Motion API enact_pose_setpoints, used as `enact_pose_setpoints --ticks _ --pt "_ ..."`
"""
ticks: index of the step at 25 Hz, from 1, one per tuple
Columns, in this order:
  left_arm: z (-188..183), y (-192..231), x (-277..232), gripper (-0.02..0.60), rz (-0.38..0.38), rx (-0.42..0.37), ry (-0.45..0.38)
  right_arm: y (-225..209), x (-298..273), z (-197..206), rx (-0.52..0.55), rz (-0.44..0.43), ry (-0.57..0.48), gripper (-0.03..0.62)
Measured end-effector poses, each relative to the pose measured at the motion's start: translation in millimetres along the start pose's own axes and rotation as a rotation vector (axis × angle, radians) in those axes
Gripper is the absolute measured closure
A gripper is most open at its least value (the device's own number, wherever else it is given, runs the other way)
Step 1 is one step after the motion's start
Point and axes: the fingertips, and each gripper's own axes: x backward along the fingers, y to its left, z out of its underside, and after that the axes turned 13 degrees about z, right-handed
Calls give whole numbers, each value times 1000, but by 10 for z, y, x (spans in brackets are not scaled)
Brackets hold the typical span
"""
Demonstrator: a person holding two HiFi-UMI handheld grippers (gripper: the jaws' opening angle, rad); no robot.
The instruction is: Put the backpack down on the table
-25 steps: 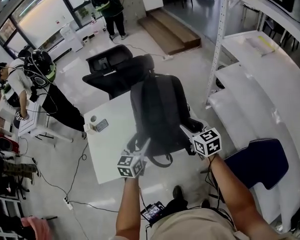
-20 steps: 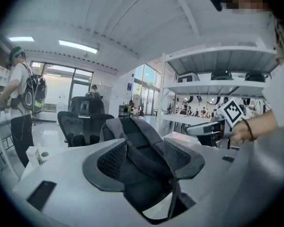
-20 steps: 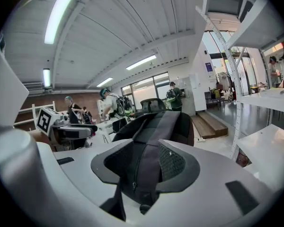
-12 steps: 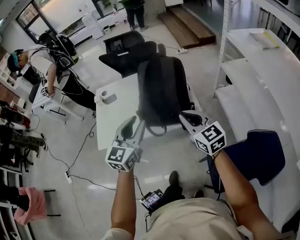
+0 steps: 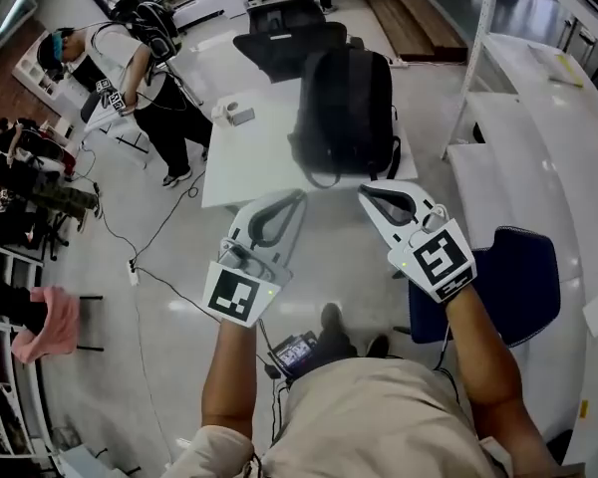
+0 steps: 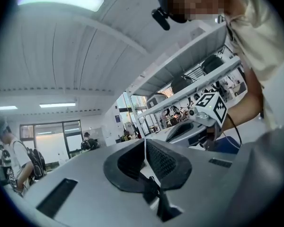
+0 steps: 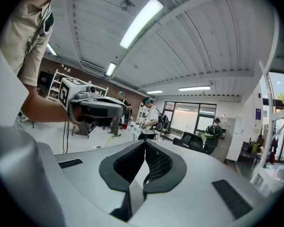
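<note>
Left gripper point(image 5: 295, 198): fingers point(image 6: 164, 161) pressed together, nothing between them. Right gripper point(image 5: 369, 195): same, fingers point(image 7: 157, 162) closed on nothing. Both hang roughly level over the floor, short of the counter point(image 5: 241, 162) edge and apart from the backpack point(image 5: 346, 103).

Backpack lies flat on the counter's right half, loop handle toward the near edge. Reads as placed, so task looks done.

To finish clean: keep both grippers clear of the handle and straps so nothing snags and drags the bag. Check that it sits fully on the top, since its right side looks close to the edge.

Surface: white counter, with a small box point(image 5: 241, 117) and a pale cup-like item at the far left corner, well apart from the bag.

Room: person point(image 5: 140, 53) far left at another desk, cables on the floor point(image 5: 159, 297), black chair point(image 5: 284, 30) behind the counter, white shelving point(image 5: 538, 108) on the right, blue chair point(image 5: 523, 282) near right.
</note>
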Motion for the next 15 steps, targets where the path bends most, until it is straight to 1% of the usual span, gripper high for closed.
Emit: enact_pose_setpoints --ticks 3,6,9,12,15 --pt "-135 -116 253 560 -24 -12 5 171 137 -169 33 -7 -19 568" --pt "-174 -158 485 560 -45 -26 16 308 226 -295 44 -9 -28 569" --pt "-146 -227 698 560 -53 -31 30 467 309 -384 56 -18 -48 569" --pt "-84 -252 899 560 -53 -54 66 617 337 -445 40 -17 -31 569" --pt "-1 -213 1051 560 -53 -44 78 744 294 -475 83 -10 -21 569"
